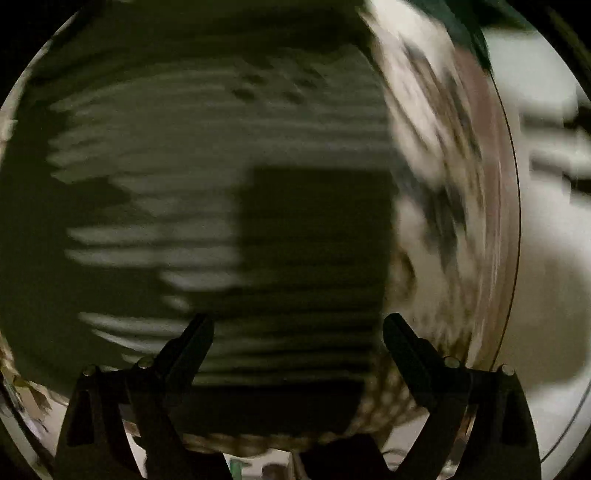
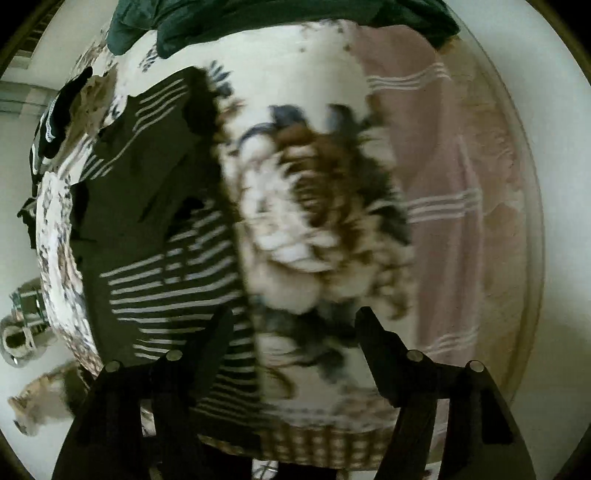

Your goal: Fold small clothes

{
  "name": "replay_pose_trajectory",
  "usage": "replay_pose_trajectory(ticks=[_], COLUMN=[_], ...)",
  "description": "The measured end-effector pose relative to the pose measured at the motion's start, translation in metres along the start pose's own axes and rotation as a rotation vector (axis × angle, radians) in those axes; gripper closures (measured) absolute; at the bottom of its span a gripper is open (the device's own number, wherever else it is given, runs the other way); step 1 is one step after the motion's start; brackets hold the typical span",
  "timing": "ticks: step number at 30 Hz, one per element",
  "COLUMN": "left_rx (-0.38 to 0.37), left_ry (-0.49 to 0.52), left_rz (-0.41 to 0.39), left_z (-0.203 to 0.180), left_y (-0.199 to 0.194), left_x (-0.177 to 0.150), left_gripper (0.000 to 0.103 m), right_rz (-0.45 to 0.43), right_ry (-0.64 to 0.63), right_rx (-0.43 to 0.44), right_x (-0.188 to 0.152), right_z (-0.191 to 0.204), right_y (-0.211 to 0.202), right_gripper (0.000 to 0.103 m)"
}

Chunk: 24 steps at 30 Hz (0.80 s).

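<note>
Both hand-held grippers, left [image 1: 298, 326] and right [image 2: 295, 321], hang apart and empty over the striped garment [image 2: 173, 291]; snatching blindly could bunch its fold.

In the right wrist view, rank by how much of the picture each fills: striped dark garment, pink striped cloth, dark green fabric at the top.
1. and 2. striped dark garment and pink striped cloth: too alike to rank; fisheye distortion adds doubt.
3. dark green fabric: smallest, but cut off at the frame's top.
</note>
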<state>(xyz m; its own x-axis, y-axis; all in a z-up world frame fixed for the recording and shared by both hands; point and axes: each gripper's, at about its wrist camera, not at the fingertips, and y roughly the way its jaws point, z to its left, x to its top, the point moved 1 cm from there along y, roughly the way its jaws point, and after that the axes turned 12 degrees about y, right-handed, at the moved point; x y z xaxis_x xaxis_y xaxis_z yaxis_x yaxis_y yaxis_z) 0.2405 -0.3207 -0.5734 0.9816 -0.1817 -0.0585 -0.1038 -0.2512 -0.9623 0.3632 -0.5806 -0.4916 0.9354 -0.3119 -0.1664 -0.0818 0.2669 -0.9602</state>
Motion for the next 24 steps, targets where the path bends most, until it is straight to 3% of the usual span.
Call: replay_pose_trajectory(ticks=[4, 6, 8, 10, 15, 18, 22, 24], left_rx=[0.027, 0.090, 0.150, 0.160, 0.148, 0.143, 0.139, 0.123], left_ry=[0.111, 0.154, 0.175, 0.150, 0.094, 0.076, 0.031, -0.007], left_rz=[0.083, 0.064, 0.008, -0.037, -0.124, -0.158, -0.206, -0.225], left_z=[-0.055, -0.065, -0.066, -0.055, -0.030, -0.021, -0.012, -0.007], left_y=[0.055, 0.064, 0.061, 0.050, 0.017, 0.000, -0.023, -0.030], left_x=[-0.016, -0.018, -0.018, -0.016, -0.018, -0.019, -0.021, -0.030], left_gripper=[0.010, 0.023, 0.071, 0.099, 0.099, 0.099, 0.099, 0.099], right_rz=[0.004, 0.003, -0.004, -0.001, -0.001, 0.020, 0.066, 0.109], right_ry=[0.007, 0.019, 0.029, 0.034, 0.027, 0.023, 0.050, 0.078], right_rx=[0.022, 0.052, 0.108, 0.175, 0.359, 0.418, 0.443, 0.449], right_x=[0.020, 0.031, 0.050, 0.071, 0.150, 0.188, 0.232, 0.246], right_z=[-0.028, -0.032, -0.029, -0.022, 0.037, 0.076, 0.118, 0.132], right_y=[0.002, 0.005, 0.010, 0.018, 0.048, 0.070, 0.108, 0.129], right_gripper=[0.033, 0.033, 0.032, 0.033, 0.033, 0.033, 0.033, 0.043])
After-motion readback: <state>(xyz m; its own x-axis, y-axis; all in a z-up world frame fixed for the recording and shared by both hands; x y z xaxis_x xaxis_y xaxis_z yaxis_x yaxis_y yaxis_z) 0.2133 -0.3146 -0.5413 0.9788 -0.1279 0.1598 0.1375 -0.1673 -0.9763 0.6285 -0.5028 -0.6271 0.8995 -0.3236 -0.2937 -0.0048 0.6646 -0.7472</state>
